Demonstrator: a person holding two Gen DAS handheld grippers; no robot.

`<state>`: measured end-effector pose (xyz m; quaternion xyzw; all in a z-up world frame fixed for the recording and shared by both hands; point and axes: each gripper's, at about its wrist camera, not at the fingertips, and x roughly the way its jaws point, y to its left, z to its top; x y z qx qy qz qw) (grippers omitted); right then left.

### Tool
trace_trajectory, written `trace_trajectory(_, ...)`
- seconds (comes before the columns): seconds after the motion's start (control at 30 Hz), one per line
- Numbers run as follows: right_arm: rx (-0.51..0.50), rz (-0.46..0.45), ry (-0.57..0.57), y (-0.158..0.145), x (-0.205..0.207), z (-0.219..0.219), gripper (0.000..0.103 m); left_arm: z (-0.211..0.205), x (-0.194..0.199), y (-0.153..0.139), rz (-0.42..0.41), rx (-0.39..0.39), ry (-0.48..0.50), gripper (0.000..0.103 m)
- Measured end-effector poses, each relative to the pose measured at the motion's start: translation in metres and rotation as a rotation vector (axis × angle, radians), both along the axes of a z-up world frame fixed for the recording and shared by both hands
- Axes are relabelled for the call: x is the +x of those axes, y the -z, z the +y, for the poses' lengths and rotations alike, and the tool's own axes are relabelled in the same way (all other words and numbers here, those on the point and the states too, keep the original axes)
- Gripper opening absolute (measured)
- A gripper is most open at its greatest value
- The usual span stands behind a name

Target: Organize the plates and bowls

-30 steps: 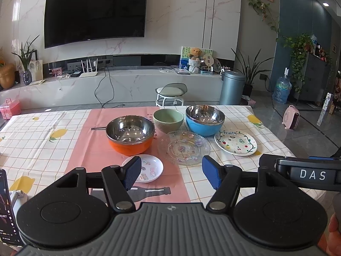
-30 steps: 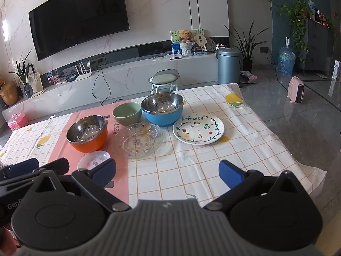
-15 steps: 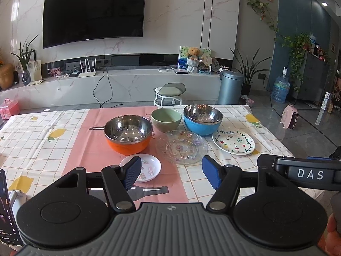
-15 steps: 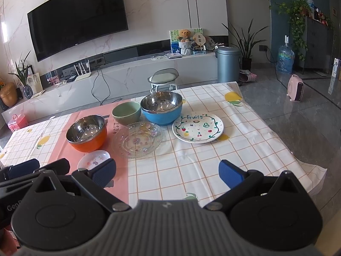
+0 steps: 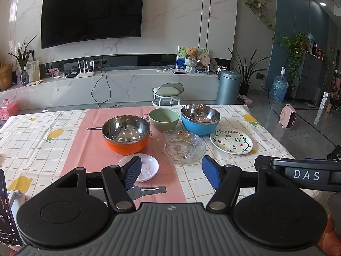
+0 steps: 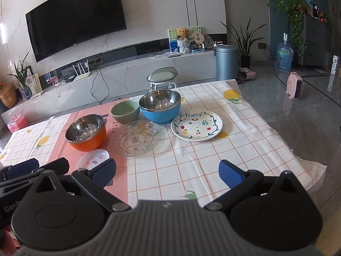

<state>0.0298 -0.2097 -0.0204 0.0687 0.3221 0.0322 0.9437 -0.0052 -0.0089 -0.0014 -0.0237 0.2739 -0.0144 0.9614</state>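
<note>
- On the table (image 5: 53, 149), over its checked cloth with the pink strip, three bowls and three plates sit ahead of me, all clear of my grippers.
- Orange bowl (image 5: 126, 134) with a steel lining stands on the pink strip; the small white saucer (image 5: 147, 166) lies just in front of it.
- Green bowl (image 5: 163, 119) sits at the back, between the orange bowl and the blue bowl (image 5: 200, 119), which is steel-lined too.
- Clear glass plate (image 5: 179, 146) lies in front of the green and blue bowls, its rim close to both.
- White plate (image 6: 196, 124) lettered "Fruity" rests on the checked cloth just to the right of the blue bowl.
- My left gripper (image 5: 171, 173) hangs above the near edge, fingers spread wide with nothing between them; its left pad overlaps the saucer in the left wrist view.
- My right gripper (image 6: 167, 172) is likewise spread wide and empty, above the near right part of the cloth.
</note>
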Motion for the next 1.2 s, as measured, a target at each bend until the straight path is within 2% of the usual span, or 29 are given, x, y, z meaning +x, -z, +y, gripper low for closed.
trace_trajectory(1.2,0.007,0.019,0.007,0.0024,-0.0004,-0.0017,0.1,-0.0048,-0.0024,0.0007,0.003,-0.007,0.005,0.076)
